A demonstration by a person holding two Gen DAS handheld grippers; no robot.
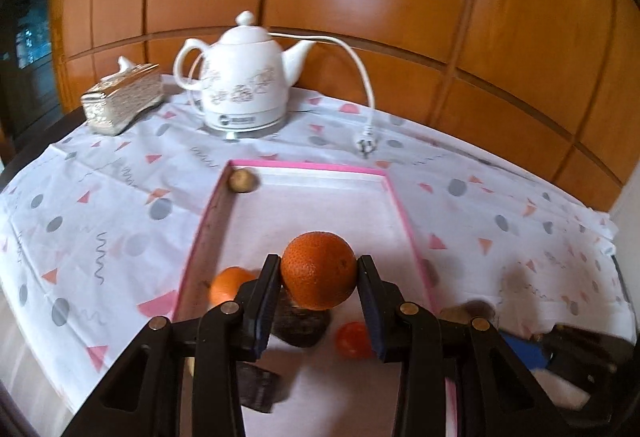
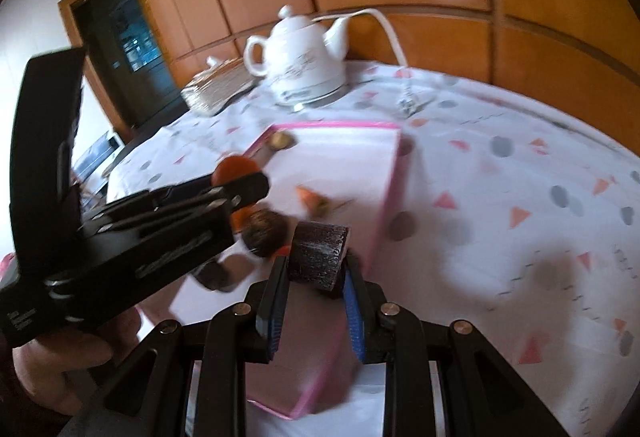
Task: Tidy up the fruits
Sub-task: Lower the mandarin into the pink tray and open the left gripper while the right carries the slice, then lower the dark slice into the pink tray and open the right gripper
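Observation:
My left gripper [image 1: 320, 264] is shut on a large orange [image 1: 318, 277], held above the near part of a pink-rimmed tray [image 1: 394, 197]. In the tray lie a second orange [image 1: 228, 285], a small red fruit [image 1: 354, 339], dark lumps [image 1: 300, 329] and a brown kiwi-like fruit [image 1: 242, 180] in the far left corner. My right gripper [image 2: 317, 267] is shut on a dark brown ridged chunk [image 2: 320, 249] over the tray's near right side [image 2: 384, 205]. A hand holds the left gripper [image 2: 244, 189] at the left of the right wrist view.
A white floral kettle [image 1: 244, 77] stands at the back of the patterned tablecloth [image 1: 100, 221], its cord and plug [image 1: 366, 145] trailing right. A silver tissue box [image 1: 122, 99] sits at the back left. Wood panelling rises behind the table; a dark doorway [image 2: 128, 37] is left.

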